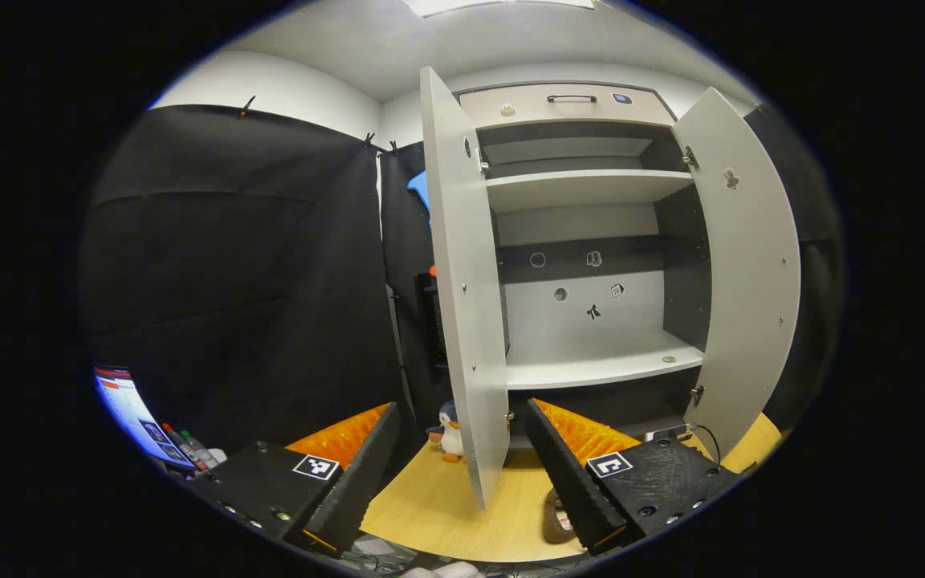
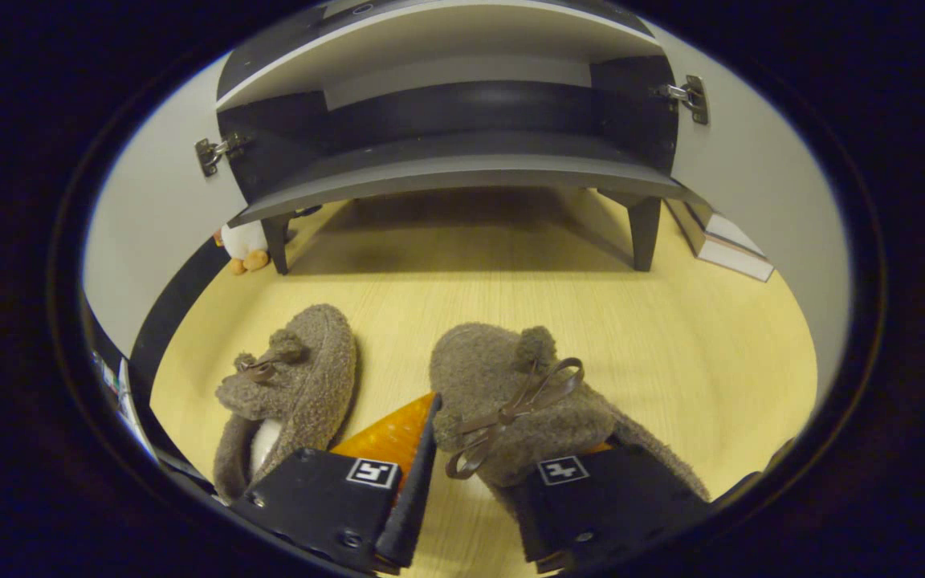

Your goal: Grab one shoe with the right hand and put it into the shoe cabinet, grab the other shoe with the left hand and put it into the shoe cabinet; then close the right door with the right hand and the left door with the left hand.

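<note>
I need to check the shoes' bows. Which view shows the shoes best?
The right gripper view: both fuzzy shoes lie on the tabletop, left shoe and right shoe, bows visible. The left gripper view catches just a brown sliver beside its finger.

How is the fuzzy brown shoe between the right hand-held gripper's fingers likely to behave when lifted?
The shoe looks soft and fleecy, so it will probably squash under the right hand-held gripper and sag rather than stay stiff. It is probably light for its size. Its pile should resist slipping, though the ribbon bow may snag.
</note>
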The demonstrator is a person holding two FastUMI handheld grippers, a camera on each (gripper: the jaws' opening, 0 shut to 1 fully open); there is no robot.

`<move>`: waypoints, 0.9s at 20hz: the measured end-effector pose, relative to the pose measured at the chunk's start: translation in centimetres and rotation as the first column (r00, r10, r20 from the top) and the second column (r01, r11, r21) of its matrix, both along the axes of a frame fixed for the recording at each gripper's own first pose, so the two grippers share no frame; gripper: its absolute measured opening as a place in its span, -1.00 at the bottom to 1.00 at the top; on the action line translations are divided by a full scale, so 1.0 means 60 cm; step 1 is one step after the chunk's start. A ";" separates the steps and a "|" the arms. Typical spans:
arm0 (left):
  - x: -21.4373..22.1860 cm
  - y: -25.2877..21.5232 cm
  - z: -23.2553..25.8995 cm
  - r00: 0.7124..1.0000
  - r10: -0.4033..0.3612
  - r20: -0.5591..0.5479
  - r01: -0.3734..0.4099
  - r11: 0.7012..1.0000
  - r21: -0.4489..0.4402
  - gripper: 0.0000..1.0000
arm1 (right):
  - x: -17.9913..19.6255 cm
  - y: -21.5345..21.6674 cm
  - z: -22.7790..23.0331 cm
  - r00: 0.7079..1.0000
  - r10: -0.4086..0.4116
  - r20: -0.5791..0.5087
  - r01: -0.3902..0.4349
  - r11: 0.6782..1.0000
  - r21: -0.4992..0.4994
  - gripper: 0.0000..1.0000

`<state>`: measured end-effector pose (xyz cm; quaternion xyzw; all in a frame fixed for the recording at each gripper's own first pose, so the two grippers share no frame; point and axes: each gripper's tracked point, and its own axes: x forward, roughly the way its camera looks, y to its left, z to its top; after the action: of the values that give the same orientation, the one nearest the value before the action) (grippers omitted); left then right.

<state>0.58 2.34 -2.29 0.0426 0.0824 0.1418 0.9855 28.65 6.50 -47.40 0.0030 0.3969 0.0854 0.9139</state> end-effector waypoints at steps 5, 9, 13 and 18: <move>0.004 -0.006 0.000 1.000 -0.011 0.011 0.011 1.000 -0.012 0.92 | -0.021 0.010 -0.004 0.998 0.059 -0.024 -0.059 0.998 -0.019 -0.78; 0.003 -0.013 0.000 1.000 -0.028 0.013 0.029 0.999 -0.022 0.92 | -0.028 0.008 0.043 1.000 0.009 -0.017 -0.008 0.999 0.039 -0.81; 0.003 -0.025 0.000 0.998 -0.062 0.019 0.063 0.997 -0.035 0.92 | -0.018 0.006 0.154 0.997 -0.044 0.068 0.037 0.995 0.091 -0.81; 0.008 -0.037 0.002 0.995 -0.088 0.037 0.090 0.994 -0.054 0.92 | 0.007 0.025 0.331 0.974 -0.027 0.225 -0.005 0.990 0.140 -0.81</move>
<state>1.08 0.13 -2.17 0.0163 0.0673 0.0961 0.9930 29.08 8.02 -27.53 0.0594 0.2832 0.1077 0.9511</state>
